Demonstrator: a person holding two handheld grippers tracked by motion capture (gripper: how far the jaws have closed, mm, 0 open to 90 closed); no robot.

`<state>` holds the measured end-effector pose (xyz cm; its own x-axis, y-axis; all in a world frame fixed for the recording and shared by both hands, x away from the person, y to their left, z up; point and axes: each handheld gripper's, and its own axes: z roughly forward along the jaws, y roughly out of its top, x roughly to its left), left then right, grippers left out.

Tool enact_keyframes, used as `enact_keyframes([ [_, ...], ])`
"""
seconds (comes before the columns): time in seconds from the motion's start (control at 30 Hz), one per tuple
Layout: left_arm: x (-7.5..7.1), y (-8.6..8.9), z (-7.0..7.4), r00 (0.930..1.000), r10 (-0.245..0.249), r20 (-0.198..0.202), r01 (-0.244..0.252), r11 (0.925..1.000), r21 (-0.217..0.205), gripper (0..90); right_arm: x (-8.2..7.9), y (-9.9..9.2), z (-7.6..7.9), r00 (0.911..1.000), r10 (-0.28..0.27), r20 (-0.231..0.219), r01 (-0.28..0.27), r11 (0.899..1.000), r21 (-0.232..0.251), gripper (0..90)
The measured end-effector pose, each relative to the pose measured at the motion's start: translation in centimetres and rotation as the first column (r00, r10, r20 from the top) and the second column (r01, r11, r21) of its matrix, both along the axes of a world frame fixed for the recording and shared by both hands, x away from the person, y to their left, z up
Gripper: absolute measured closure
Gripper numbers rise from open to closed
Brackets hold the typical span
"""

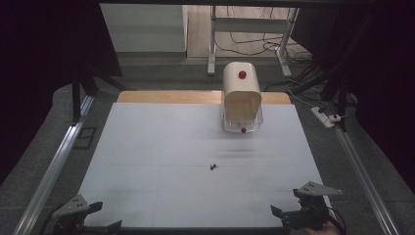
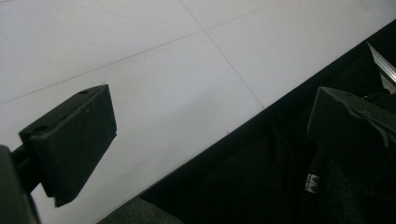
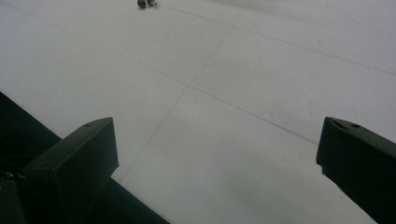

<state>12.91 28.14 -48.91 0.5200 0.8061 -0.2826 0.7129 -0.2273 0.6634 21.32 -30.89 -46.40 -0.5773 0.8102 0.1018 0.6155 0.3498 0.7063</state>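
Note:
A cream box-shaped appliance point(image 1: 241, 96) with a red knob on top and an open front stands at the far side of the white table point(image 1: 161, 147); a clear tray with a red knob sticks out at its base. A tiny dark object point(image 1: 214, 166) lies mid-table, and it appears at the top edge of the right gripper view point(image 3: 145, 3). My left gripper point(image 1: 97, 216) rests at the front left corner, open, with nothing between its jaws point(image 2: 205, 140). My right gripper point(image 1: 288, 201) sits at the front right edge, open and empty point(image 3: 217, 154).
Metal rails point(image 1: 54, 166) run along both sides of the table. A strip of wood point(image 1: 166, 96) shows at the far edge. Beyond it stand desk legs and cables point(image 1: 254, 46) on the floor, and a power strip point(image 1: 325, 116) lies at the right.

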Motion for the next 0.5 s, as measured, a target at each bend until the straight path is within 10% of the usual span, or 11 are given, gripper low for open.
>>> enact_keyframes([
  [0.5, 0.06, 0.00, -0.02, 1.0000, -0.001, -0.004, 0.001, 1.0000, -0.003, 1.7, -0.34, -0.38, 0.07, 0.9998, -0.008, -0.020, 0.007, 1.000, -0.001, 0.0],
])
